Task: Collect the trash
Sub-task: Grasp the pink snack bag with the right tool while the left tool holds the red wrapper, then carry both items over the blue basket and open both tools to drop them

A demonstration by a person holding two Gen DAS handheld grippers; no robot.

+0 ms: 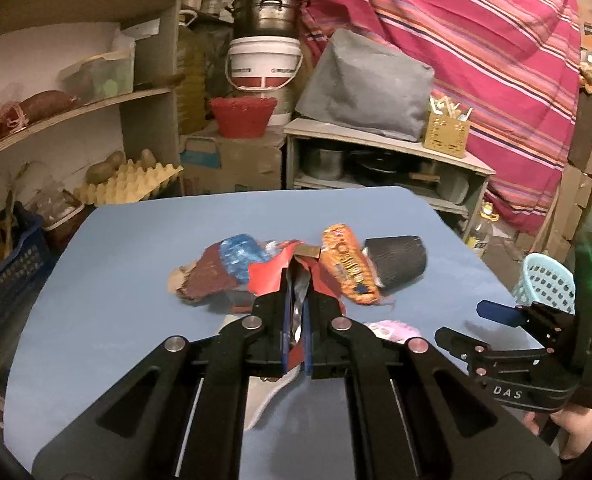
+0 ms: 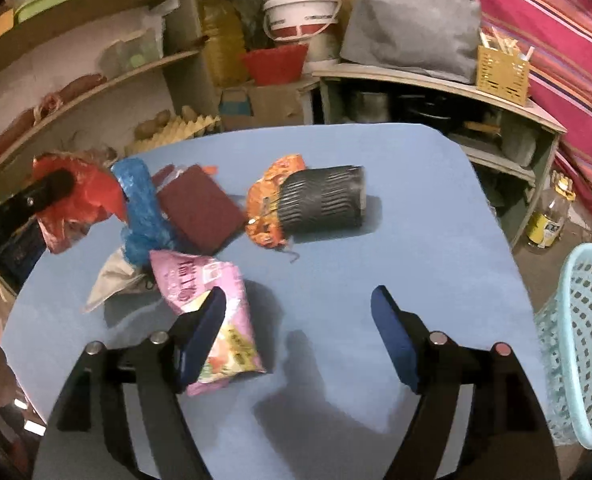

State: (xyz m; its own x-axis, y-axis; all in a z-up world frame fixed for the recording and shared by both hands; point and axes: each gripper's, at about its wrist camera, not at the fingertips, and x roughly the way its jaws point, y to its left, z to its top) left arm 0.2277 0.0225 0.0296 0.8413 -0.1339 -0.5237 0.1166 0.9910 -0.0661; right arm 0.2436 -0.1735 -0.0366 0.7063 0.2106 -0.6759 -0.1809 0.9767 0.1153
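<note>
My left gripper [image 1: 296, 280] is shut on a red wrapper [image 1: 270, 276] with a silver inside and holds it above the blue table [image 1: 96, 320]. The same wrapper [image 2: 84, 188] shows at the left of the right wrist view. My right gripper [image 2: 297, 300] is open and empty above the table; its left finger overlaps a pink packet [image 2: 204, 300]. On the table lie a blue wrapper [image 2: 140, 200], a maroon packet [image 2: 200, 208], an orange wrapper [image 2: 268, 200] and a black cup [image 2: 323, 200] on its side.
A light blue perforated basket [image 2: 579, 340] stands off the table's right edge. Shelves with egg trays [image 1: 128, 184], pots and a white bucket [image 1: 264, 62] stand behind the table. A striped red cloth [image 1: 475, 60] hangs at the back right.
</note>
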